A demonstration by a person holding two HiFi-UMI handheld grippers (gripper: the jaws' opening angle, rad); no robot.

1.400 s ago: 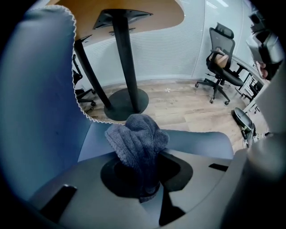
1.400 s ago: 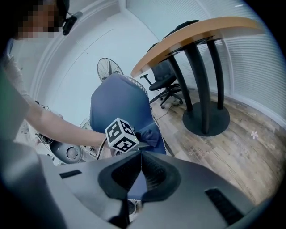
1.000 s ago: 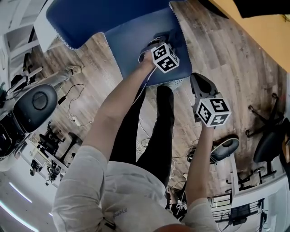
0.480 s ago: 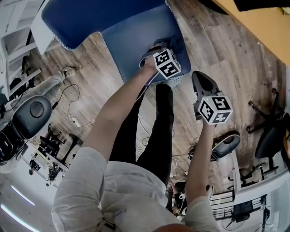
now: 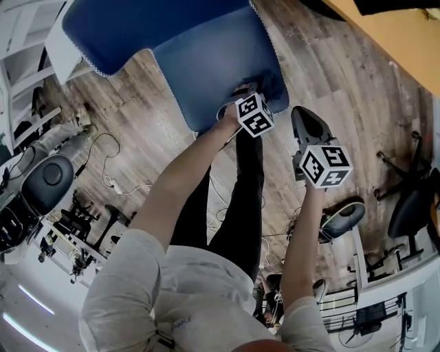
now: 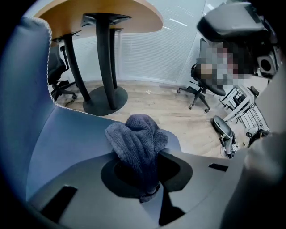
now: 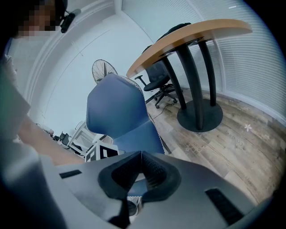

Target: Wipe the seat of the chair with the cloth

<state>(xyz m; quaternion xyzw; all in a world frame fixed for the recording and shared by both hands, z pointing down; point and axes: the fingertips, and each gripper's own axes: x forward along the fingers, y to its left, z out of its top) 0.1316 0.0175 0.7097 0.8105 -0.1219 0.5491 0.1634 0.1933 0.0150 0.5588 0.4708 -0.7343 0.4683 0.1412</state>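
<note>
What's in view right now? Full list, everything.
chair: 1, blue, in front of the person, seat under the left gripper
cloth: 1, dark grey-blue, bunched on the seat's front corner
table: 1, light wood top on black legs, beyond the chair
office chairs: several, black, around the room
fan: 1, dark, by the wall behind the chair
cables: a few, dark, on the floor at left
floor: wood planks, brown-grey
legs: 2, black trousers, by the seat's front edge
arms: 2, bare below light sleeves
left gripper: grey, shut on the cloth
right gripper: grey, jaws together, empty, over the floor
</note>
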